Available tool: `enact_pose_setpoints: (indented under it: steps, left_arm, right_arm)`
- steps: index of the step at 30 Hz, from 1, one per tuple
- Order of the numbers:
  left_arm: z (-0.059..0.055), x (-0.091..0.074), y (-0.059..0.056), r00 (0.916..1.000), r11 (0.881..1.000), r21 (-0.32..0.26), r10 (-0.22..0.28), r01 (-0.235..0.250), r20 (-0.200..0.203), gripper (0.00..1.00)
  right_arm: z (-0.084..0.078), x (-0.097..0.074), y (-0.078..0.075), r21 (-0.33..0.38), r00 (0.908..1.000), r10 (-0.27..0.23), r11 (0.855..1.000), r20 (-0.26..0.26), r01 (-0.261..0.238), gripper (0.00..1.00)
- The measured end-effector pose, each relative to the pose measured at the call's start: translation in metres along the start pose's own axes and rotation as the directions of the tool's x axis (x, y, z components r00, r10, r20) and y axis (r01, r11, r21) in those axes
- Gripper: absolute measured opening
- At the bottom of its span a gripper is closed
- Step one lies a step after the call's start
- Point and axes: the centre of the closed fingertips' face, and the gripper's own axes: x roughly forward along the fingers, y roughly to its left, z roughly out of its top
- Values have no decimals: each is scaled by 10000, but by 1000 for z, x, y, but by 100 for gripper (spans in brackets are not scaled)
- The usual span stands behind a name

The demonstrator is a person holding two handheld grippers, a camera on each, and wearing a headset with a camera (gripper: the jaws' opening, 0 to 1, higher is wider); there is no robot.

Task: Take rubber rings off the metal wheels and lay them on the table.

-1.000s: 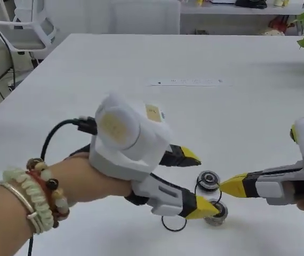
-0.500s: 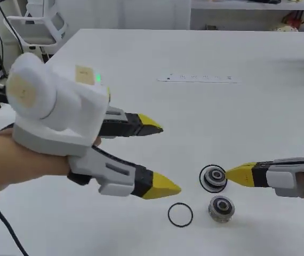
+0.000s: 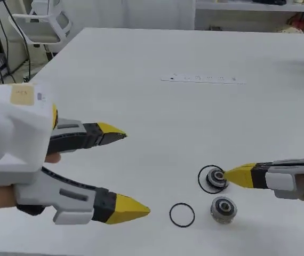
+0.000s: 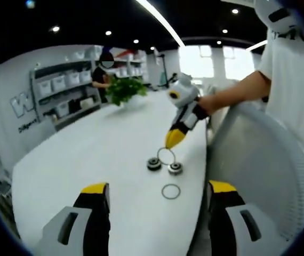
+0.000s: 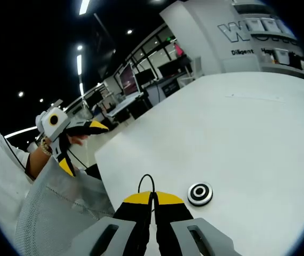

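lying flat on the table (image 3: 141, 64), one loose rubber ring (image 3: 182, 215) is resting just beside the near wheel (image 3: 223, 208). we are pinching a second ring (image 3: 199, 180), which is looping the far wheel (image 3: 216, 178), between the pressed-together jaws of the right gripper (image 3: 225, 175). we are holding the left gripper (image 3: 135, 173) spread, well apart from both wheels.

Left tool: your left gripper (image 3: 135, 174) has a white, blocky housing, grey arms and black jaws with pointed yellow tips.
Marking: a small pale sticker (image 3: 22, 95) sits on top of that housing.
Right tool: your right gripper (image 3: 228, 175) has the same grey, black and yellow colours.
Clothing: behind the right gripper, you wear a short white sleeve (image 4: 280, 58).
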Motion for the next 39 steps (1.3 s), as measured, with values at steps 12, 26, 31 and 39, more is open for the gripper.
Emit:
enact_pose_setpoints:
  steps: [12, 26, 31, 39]
  left_arm:
    - [-21, -4, -7, 9997, 9965, -800, 246, -251, -77, 82]
    - [-43, 5, -16, 9984, 9904, -1364, 163, -235, -533, 96]
    - [-43, 6, -19, 9986, 9886, -1496, 76, -153, -520, 98]
    - [-48, 7, -21, 9975, 9871, -1602, -51, -63, -710, 96]
  right_arm:
    - [-5, 9, 5, -130, 9994, -43, 9999, -342, 38, 0]
    - [-16, 21, 13, -369, 9951, 113, 9992, -982, -150, 0]
    - [-23, 26, 13, -509, 9913, 110, 9985, -1311, -178, 0]
    - [-27, 32, 14, -632, 9886, 46, 9979, -1508, -143, 0]
